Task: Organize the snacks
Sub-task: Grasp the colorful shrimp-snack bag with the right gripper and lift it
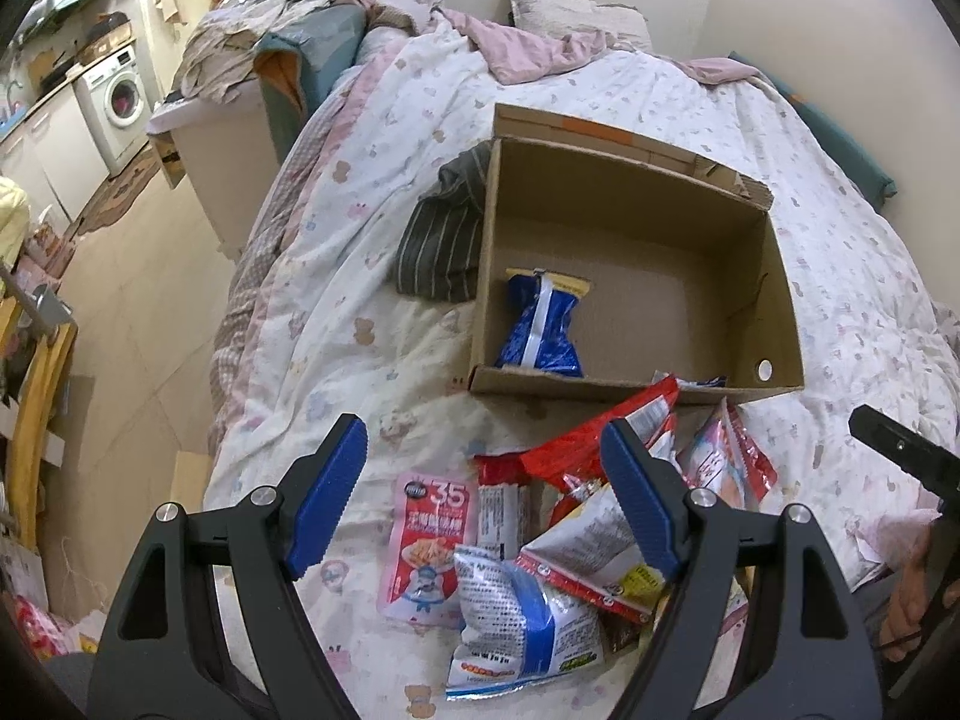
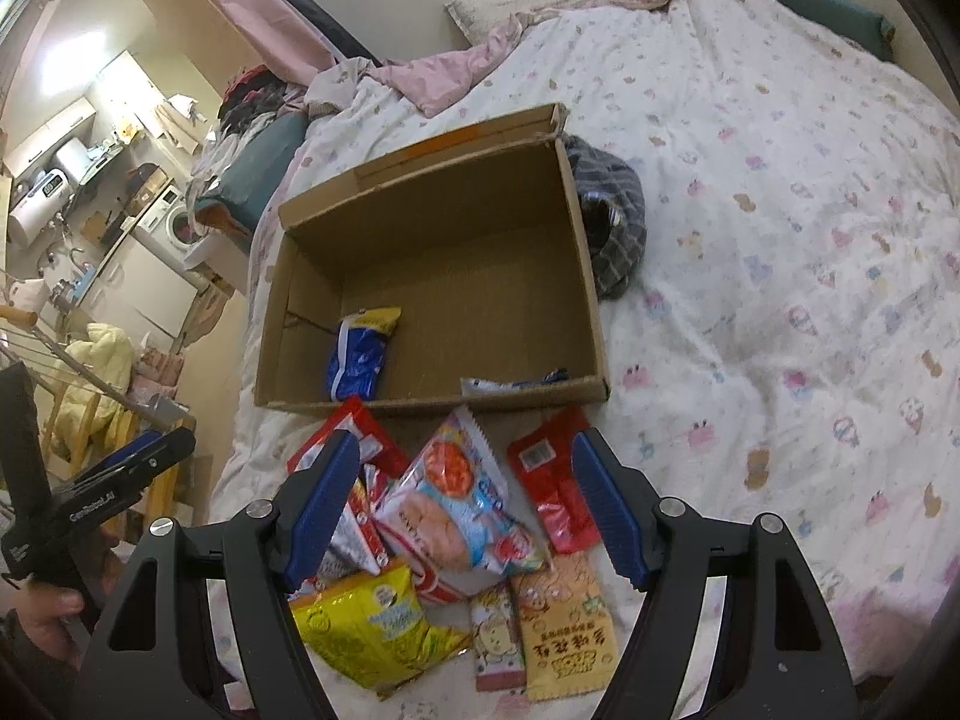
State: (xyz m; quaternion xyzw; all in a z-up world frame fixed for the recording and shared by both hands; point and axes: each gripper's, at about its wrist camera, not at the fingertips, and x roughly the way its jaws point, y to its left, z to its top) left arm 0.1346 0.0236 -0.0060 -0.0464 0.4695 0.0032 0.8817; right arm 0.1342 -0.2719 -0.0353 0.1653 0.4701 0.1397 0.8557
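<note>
Both tools are over the snack pile on the bed (image 1: 840, 312), pointing down at it, and neither has anything yet. My left tool (image 1: 489, 495) stands wide apart with nothing between the blue pads; beneath it lie the pink pouch (image 1: 427, 546), a blue-and-white bag (image 1: 516, 618) and a white bag with red trim (image 1: 591, 558). My right tool (image 2: 468, 507) is likewise spread and empty, hanging above the pale blue packet (image 2: 456, 504), with the yellow bag (image 2: 366, 624) at the near left and the red packet (image 2: 555, 492) by the right finger.

The cardboard box (image 2: 591, 276) sits just beyond the pile, open at the top, with a blue packet (image 2: 359, 354) already inside at one side and another small packet (image 2: 510, 385) against the near wall. Plenty of bare floor in there.

So, the pick. I'd take whichever packet lies on top, the pale blue one for the right, since it overlaps its neighbours and lifting a lower one would drag the rest. Come straight down, pads across the narrow width, pinch the puffed middle rather than a slippery sealed edge. The bedding is soft, so I shouldn't press in deep. Then clear the near wall before letting go.
</note>
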